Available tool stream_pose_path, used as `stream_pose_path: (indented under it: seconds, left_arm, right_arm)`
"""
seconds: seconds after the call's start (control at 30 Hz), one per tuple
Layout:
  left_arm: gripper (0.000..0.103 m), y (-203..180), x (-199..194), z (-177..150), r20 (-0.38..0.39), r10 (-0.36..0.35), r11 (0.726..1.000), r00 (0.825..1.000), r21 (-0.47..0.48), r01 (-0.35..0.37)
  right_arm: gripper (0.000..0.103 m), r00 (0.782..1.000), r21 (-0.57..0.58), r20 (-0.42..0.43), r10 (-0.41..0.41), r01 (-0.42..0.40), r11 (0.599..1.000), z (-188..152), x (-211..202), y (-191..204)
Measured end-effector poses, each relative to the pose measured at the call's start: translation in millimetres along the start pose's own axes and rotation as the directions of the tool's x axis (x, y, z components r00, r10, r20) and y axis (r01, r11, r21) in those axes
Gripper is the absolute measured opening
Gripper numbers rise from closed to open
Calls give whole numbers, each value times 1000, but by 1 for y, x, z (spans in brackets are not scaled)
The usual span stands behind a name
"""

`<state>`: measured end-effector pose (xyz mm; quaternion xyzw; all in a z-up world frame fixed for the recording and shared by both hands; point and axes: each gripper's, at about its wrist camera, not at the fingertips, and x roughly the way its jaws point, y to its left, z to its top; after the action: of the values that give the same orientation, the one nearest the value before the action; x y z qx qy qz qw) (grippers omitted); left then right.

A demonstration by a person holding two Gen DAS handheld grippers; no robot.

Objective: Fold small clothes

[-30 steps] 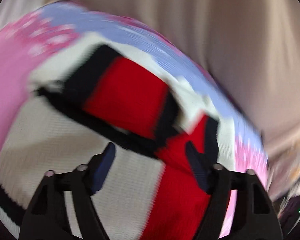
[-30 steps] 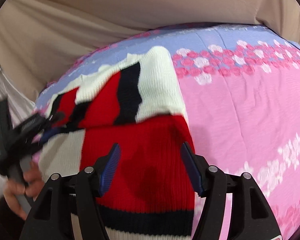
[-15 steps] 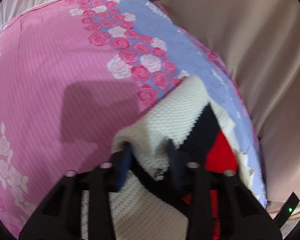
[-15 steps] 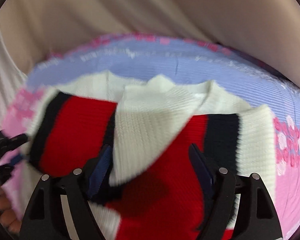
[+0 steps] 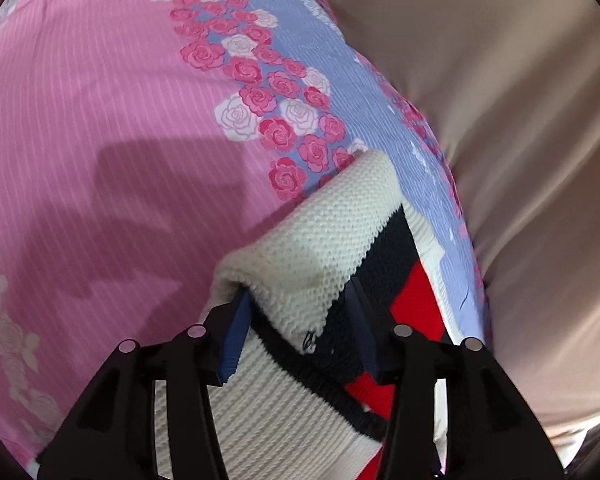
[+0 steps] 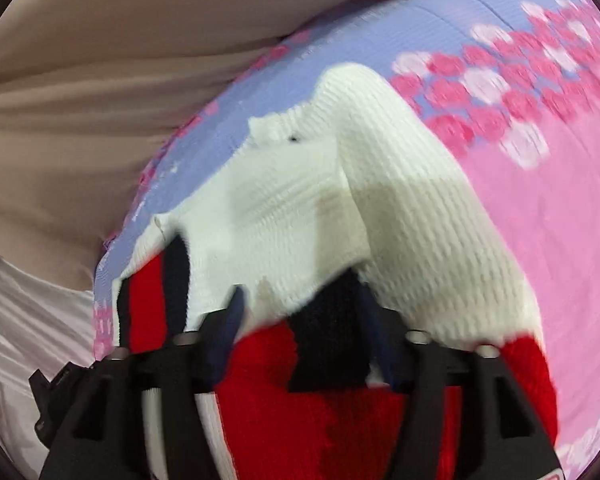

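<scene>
A small knit sweater [image 5: 324, 232], cream with black and red stripes, lies on the pink and lilac rose-print bedsheet [image 5: 100, 100]. My left gripper [image 5: 296, 320] stands part open around a bunched cream fold of it, with the blue pads [image 5: 234, 332] on either side of the cloth. In the right wrist view the sweater [image 6: 400, 200] fills the middle. My right gripper [image 6: 300, 320] is part open over its cream, black and red folds. The view is blurred, and I cannot see the pads pinch the cloth.
A beige fabric backdrop [image 5: 520, 120] runs along the far edge of the bed and also shows in the right wrist view [image 6: 100, 80]. White cloth [image 6: 28, 320] hangs at the left. Bare sheet [image 6: 560, 220] spreads to the right of the sweater.
The left gripper swung to the sweater's cream edge and narrowed around a fold. The right gripper moved forward over the sweater; a cream flap now lies folded over the red part.
</scene>
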<state>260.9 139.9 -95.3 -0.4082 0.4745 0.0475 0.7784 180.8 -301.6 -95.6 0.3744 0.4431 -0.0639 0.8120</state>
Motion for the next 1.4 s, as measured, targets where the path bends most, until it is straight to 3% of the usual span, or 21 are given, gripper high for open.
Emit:
stream_pose_path:
  seconds: [0.07, 0.1, 0.13, 0.17, 0.23, 0.37, 0.4, 0.43, 0.5, 0.53, 0.57, 0.63, 0.73, 0.8, 0.87, 0.97, 1.03, 1.13, 1.27, 1.33, 1.4]
  left_arm:
    - [23, 0, 2, 4, -4, 7, 1000, 1000, -29, -7]
    - [14, -1, -2, 8, 5, 12, 999, 1000, -37, -12]
    - [11, -2, -8, 10, 22, -1, 999, 1000, -44, 2]
    - [11, -6, -21, 14, 58, -34, 998, 998, -47, 36]
    - [10, -14, -44, 17, 105, -76, 997, 992, -26, 79]
    - [10, -19, -52, 11, 138, -66, 998, 988, 19, 64]
    - [10, -15, -35, 7, 126, -3, 999, 992, 40, -2]
    - [10, -10, -23, 4, 109, 46, 998, 993, 43, -51]
    - [10, 2, -4, -2, 60, 100, 995, 993, 16, -101]
    - [10, 6, -1, -4, 57, 103, 995, 993, 6, -103]
    - [10, 7, -4, -4, 69, 101, 995, 993, 13, -102]
    - [10, 4, -8, -3, 94, 102, 993, 990, 57, -108]
    - [10, 4, 0, -2, 80, 119, 990, 990, 69, -124]
    - [10, 2, 2, -3, 84, 132, 986, 988, 86, -139]
    - [13, 0, 0, -3, 70, 128, 984, 989, 115, -135]
    - [27, 5, -20, -7, 22, 61, 981, 998, 186, -64]
    - [65, 16, -42, -17, 37, 93, 964, 995, 247, -99]
    - [80, 52, -76, -43, 7, 132, 937, 991, 325, -127]
    - [81, 120, -108, -90, -121, 205, 939, 971, 303, -160]
    - [84, 147, -132, -118, -129, 180, 950, 975, 279, -139]
    - [87, 158, -142, -137, -153, 176, 958, 972, 256, -133]
  right_arm:
    - [66, 1000, -6, 11, -13, 13, 1000, 10, 7, 4]
    - [52, 1000, -13, 17, -20, 20, 1000, 15, 11, 7]
    - [10, 999, -28, 21, -25, 25, 999, 22, 14, 11]
    - [9, 1000, -37, -2, -17, 17, 999, 30, 16, 17]
    - [7, 991, -54, 69, 111, -107, 993, 45, -15, 33]
    - [7, 929, -191, 237, 285, -243, 951, 51, -100, 63]
    - [6, 927, -203, 251, 277, -230, 952, 49, -104, 61]
    - [6, 944, -202, 238, 230, -184, 962, 46, -95, 52]
    - [6, 988, -151, 123, 91, -72, 986, 44, -43, 23]
    - [6, 999, -129, 35, -13, 17, 992, 39, -8, 5]
    - [6, 999, -111, -11, -47, 45, 993, 34, 6, -5]
    - [6, 999, -90, 30, 35, -32, 995, 31, -8, -7]
    - [6, 991, -132, 111, 78, -63, 989, 35, -33, 3]
    - [6, 998, -141, 63, -12, 20, 990, 36, -10, -6]
    - [6, 999, -120, 4, -39, 39, 992, 31, 8, -21]
    - [13, 999, -118, 38, 13, -8, 993, 25, -28, -14]
    - [30, 997, -157, 71, 28, -16, 987, 10, -66, -12]
    - [54, 999, -200, 32, 6, 0, 980, -39, -112, -35]
    - [54, 977, -236, -161, -137, 97, 967, -139, -140, -88]
    - [54, 953, -202, -261, -152, 101, 974, -191, -154, -116]
    - [55, 946, -183, -292, -138, 86, 979, -223, -165, -130]
